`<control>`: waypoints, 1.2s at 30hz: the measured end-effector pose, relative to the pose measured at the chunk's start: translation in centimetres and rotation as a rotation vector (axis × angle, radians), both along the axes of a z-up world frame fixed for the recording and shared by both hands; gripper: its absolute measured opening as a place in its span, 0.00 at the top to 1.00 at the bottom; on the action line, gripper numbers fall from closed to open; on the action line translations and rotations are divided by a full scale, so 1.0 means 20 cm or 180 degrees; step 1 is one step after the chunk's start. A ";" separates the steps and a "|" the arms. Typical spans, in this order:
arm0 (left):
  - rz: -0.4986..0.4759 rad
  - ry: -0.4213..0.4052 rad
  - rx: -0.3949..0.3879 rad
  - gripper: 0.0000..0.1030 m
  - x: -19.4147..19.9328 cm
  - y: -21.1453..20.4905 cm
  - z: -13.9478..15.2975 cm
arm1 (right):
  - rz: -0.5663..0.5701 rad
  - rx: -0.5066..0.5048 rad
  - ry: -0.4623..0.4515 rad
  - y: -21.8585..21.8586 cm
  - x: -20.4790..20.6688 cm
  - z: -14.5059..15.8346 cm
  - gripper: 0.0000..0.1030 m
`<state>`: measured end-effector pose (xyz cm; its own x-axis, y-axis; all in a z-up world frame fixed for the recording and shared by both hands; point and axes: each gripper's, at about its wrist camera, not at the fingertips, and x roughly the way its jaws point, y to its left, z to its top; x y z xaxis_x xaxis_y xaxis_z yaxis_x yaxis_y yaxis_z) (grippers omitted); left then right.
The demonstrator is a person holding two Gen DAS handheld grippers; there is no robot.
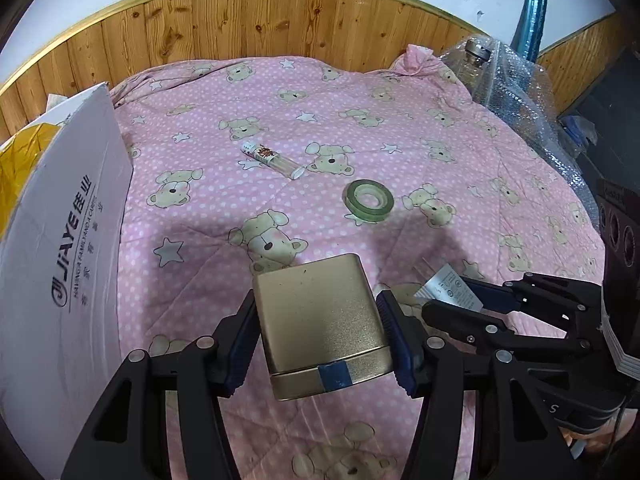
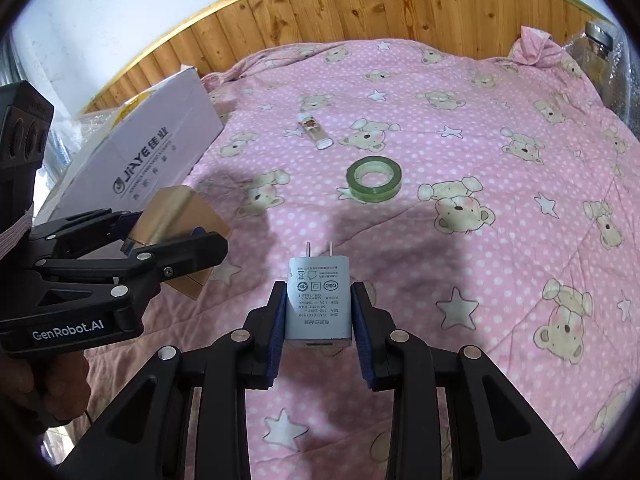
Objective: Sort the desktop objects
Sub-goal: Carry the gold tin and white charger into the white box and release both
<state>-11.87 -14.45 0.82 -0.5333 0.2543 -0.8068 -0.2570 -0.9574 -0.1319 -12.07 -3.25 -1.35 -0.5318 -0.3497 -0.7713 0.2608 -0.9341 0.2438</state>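
Pink bear-print quilt [image 1: 360,120] is covering the bed | my left hand-held gripper [image 1: 320,332] is pinching a gold rectangular metal tin [image 1: 320,320] | my right hand-held gripper [image 2: 318,320] is clamping a white plastic plug adapter [image 2: 318,300] | green tape roll [image 2: 374,178] and small clear tube [image 2: 314,128] are lying ahead, white cardboard box [image 1: 64,240] sitting left.

Both grippers are black plastic. The left gripper [image 1: 320,320] has 2 angular arms with triangular cut-outs, silver round rivets at the joints and ribbed blue pads [image 1: 242,344] inside the fingertips. The right gripper [image 2: 318,320] is built the same, blue pads [image 2: 276,344] facing inward. Behind the left claw, its body carries white "GenRobot.AI" lettering, 1 cross-head screw and a dark block with round lenses, possibly cameras. A hand [image 2: 52,384] grips its handle.
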 end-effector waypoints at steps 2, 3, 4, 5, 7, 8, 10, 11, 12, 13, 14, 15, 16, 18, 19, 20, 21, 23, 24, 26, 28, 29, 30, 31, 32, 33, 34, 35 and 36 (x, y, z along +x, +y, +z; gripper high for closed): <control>-0.0010 0.0040 0.0026 0.43 0.04 -0.01 0.03 | 0.0012 0.0013 0.0010 -0.02 0.03 0.02 0.68; -0.0021 0.0053 0.0035 0.43 0.06 -0.02 0.05 | 0.0020 0.0020 0.0017 -0.03 0.04 0.03 0.68; -0.0023 0.0069 0.0047 0.43 0.08 -0.02 0.06 | 0.0025 0.0021 0.0020 -0.03 0.05 0.04 0.68; -0.0032 0.0081 0.0049 0.43 0.10 -0.03 0.07 | 0.0030 0.0026 0.0026 -0.04 0.07 0.05 0.68; -0.0047 0.0089 0.0064 0.43 0.13 -0.04 0.09 | 0.0042 0.0028 0.0036 -0.06 0.09 0.06 0.68; -0.0054 0.0096 0.0066 0.43 0.15 -0.04 0.10 | 0.0053 0.0026 0.0042 -0.07 0.11 0.07 0.68; -0.0058 0.0112 0.0079 0.43 0.19 -0.05 0.11 | 0.0072 0.0008 0.0037 -0.09 0.13 0.08 0.68; -0.0062 0.0116 0.0096 0.43 0.20 -0.06 0.12 | 0.0079 0.0004 0.0035 -0.10 0.14 0.08 0.68; -0.0065 0.0129 0.0105 0.43 0.22 -0.06 0.13 | 0.0088 0.0000 0.0030 -0.11 0.15 0.08 0.68; -0.0069 0.0143 0.0109 0.43 0.23 -0.07 0.14 | 0.0099 0.0001 0.0026 -0.12 0.16 0.08 0.68; -0.0074 0.0152 0.0120 0.43 0.25 -0.07 0.15 | 0.0103 0.0013 0.0028 -0.13 0.17 0.09 0.68; -0.0083 0.0156 0.0137 0.43 0.26 -0.08 0.16 | 0.0114 0.0018 0.0028 -0.14 0.18 0.09 0.68; -0.0090 0.0173 0.0142 0.43 0.28 -0.08 0.17 | 0.0121 0.0018 0.0027 -0.15 0.19 0.10 0.68; -0.0098 0.0206 0.0161 0.43 0.30 -0.10 0.19 | 0.0125 0.0037 0.0043 -0.16 0.21 0.11 0.68; -0.0106 0.0216 0.0179 0.43 0.32 -0.10 0.20 | 0.0129 0.0038 0.0047 -0.17 0.22 0.12 0.68; -0.0105 0.0236 0.0185 0.43 0.33 -0.11 0.21 | 0.0140 0.0025 0.0046 -0.18 0.22 0.13 0.68; -0.0105 0.0257 0.0191 0.43 0.34 -0.11 0.23 | 0.0147 0.0015 0.0048 -0.19 0.23 0.14 0.68; -0.0119 0.0272 0.0241 0.43 0.36 -0.13 0.25 | 0.0165 0.0017 0.0057 -0.21 0.24 0.16 0.68; -0.0118 0.0283 0.0256 0.43 0.37 -0.14 0.27 | 0.0174 0.0027 0.0064 -0.22 0.25 0.17 0.68; -0.0118 0.0318 0.0262 0.43 0.39 -0.17 0.29 | 0.0186 0.0061 0.0086 -0.24 0.26 0.19 0.68; -0.0118 0.0338 0.0277 0.43 0.42 -0.19 0.31 | 0.0209 0.0089 0.0107 -0.27 0.28 0.21 0.68; -0.0115 0.0349 0.0281 0.43 0.43 -0.21 0.31 | 0.0219 0.0102 0.0118 -0.29 0.28 0.22 0.68; -0.0115 0.0356 0.0294 0.43 0.44 -0.22 0.32 | 0.0233 0.0110 0.0124 -0.30 0.29 0.23 0.68; -0.0110 0.0363 0.0313 0.43 0.45 -0.24 0.33 | 0.0247 0.0125 0.0139 -0.32 0.30 0.24 0.68; -0.0104 0.0373 0.0326 0.43 0.46 -0.25 0.34 | 0.0259 0.0140 0.0154 -0.34 0.30 0.25 0.68; -0.0098 0.0390 0.0337 0.43 0.47 -0.27 0.35 | 0.0277 0.0149 0.0170 -0.35 0.30 0.27 0.68; -0.0095 0.0409 0.0348 0.43 0.48 -0.28 0.36 | 0.0292 0.0156 0.0186 -0.37 0.31 0.28 0.68; -0.0087 0.0432 0.0353 0.43 0.50 -0.30 0.38 | 0.0310 0.0165 0.0207 -0.39 0.31 0.30 0.68; -0.0078 0.0456 0.0357 0.43 0.51 -0.31 0.39 | 0.0329 0.0180 0.0235 -0.41 0.31 0.32 0.68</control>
<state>-1.75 -20.64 8.65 -0.6332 0.3527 -0.6890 -0.3039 -0.9319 -0.1978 -5.78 -11.37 5.05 -0.5511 -0.3627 -0.7515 0.3717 -0.9130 0.1681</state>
